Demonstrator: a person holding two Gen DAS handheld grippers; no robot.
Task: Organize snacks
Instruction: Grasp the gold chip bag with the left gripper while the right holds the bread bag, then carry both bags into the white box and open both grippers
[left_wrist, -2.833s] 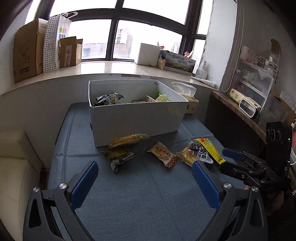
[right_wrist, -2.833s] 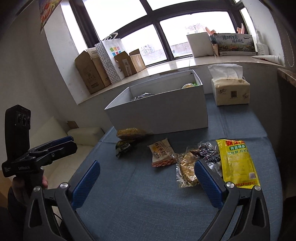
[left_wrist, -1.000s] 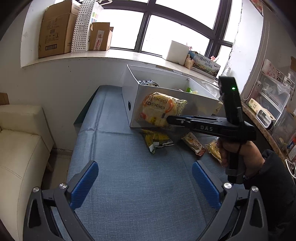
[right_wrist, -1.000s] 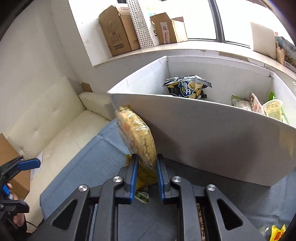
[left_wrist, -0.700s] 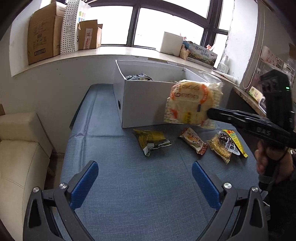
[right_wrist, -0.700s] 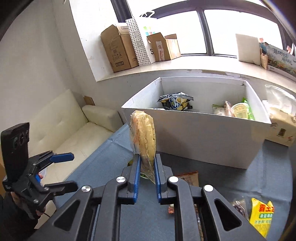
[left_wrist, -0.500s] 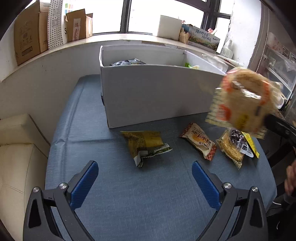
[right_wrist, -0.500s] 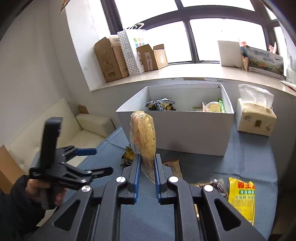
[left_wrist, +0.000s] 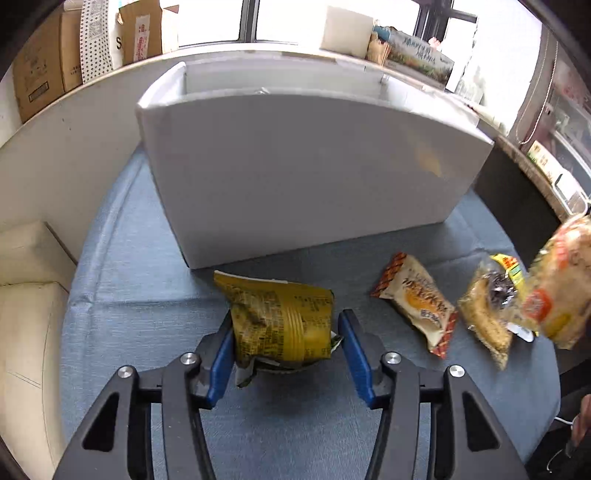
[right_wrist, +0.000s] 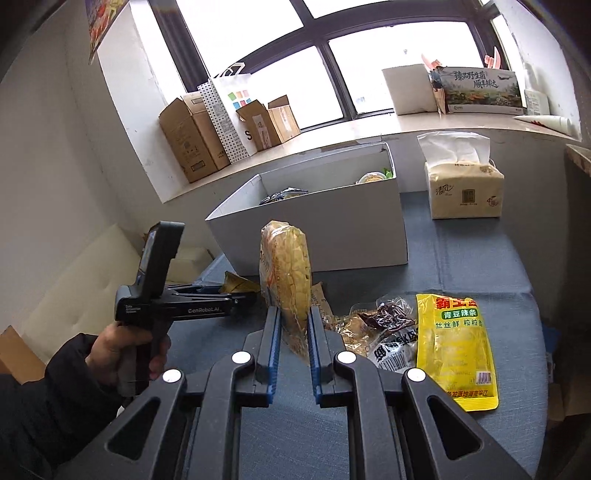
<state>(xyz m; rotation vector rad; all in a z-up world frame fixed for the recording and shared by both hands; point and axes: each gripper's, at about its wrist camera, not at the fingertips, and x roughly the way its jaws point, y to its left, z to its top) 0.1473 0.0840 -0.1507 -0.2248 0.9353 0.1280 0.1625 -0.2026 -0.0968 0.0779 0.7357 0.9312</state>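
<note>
With the right claw (right_wrist: 293, 328) clamped on a round cracker pack (right_wrist: 286, 273) held above the table (right_wrist: 480, 258), the left claw (left_wrist: 286, 341) is closing around an olive-yellow packet (left_wrist: 282, 319) beside the white box (left_wrist: 306, 173), where both snacks probably go next.

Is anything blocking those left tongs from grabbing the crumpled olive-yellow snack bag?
Nothing visible does. The olive-yellow snack bag already lies between the fingers of the left tongs, which are closing on it. The orange packet lies off to the side, and the white box stands behind.
</note>
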